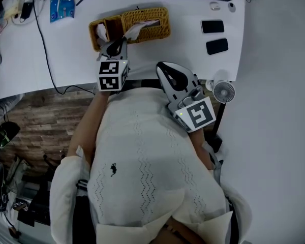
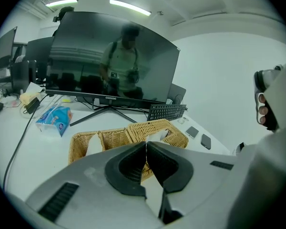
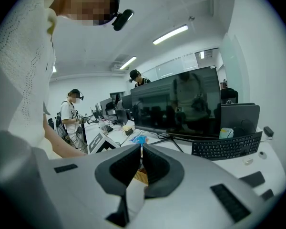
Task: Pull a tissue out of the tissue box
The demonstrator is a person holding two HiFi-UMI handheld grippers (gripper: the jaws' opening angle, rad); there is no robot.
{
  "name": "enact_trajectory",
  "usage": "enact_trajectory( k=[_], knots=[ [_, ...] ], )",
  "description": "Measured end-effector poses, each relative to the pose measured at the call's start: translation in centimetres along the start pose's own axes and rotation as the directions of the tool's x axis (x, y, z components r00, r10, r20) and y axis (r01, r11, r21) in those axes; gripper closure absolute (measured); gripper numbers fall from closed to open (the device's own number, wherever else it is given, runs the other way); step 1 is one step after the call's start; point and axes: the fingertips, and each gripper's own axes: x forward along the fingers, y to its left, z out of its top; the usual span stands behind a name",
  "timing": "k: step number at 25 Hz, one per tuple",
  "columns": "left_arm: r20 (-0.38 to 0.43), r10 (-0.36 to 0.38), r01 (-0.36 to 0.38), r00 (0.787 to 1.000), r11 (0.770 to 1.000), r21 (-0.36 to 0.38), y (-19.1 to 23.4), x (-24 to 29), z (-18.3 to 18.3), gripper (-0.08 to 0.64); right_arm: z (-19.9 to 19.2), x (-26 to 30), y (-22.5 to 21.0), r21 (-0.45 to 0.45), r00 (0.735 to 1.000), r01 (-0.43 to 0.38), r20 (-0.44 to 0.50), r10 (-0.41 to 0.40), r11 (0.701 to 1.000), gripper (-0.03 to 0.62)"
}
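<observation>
The person in a white knitted sweater [image 1: 147, 151] holds both forearms bent in front of the body. The left gripper [image 1: 121, 42] reaches forward over the desk edge and tilts down. Its tips are at the 7 o'clock end of the tissue [image 1: 141, 28]. Its jaws are clenched, and a thin white strip of this tissue seems pinched between the pads. The right gripper [image 1: 162, 69] rests close to the chest, at 4 o'clock from the left one. It points to 11 o'clock, and its jaws are pressed together with nothing between them.

The tissue box [image 1: 153, 32] is a rectangular cover of woven yellow wicker. It lies on the smooth white desk [image 1: 183, 47], at 1 o'clock from the left gripper. The soft, crumpled tissue comes out of its top slot. An open wicker compartment [image 1: 97, 38] joins it at 9 o'clock.

There are 2 grippers, 1 tissue and 1 box. At 3 o'clock from the box lie 2 flat dark phones [image 1: 212, 26]. There is 1 small round fan [image 1: 224, 91] at 3 o'clock from the right gripper, and 1 blue packet [image 1: 62, 6] at 10 o'clock from the box.
</observation>
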Motion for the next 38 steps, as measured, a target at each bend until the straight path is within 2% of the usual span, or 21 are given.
enact_trajectory(
  k=[17,38],
  knots=[
    [-0.003,-0.063,0.063,0.998,0.997,0.048,0.2,-1.7,-0.3,0.543,-0.7,0.1,2.0,0.025,0.997,0.069,0.029,-0.070,0.997,0.578],
    [0.007,-0.078,0.077,0.997,0.994,0.080,1.5,-3.7,-0.3,0.543,-1.2,0.9,4.1,0.033,0.995,0.094,0.038,-0.095,0.995,0.578]
  ],
)
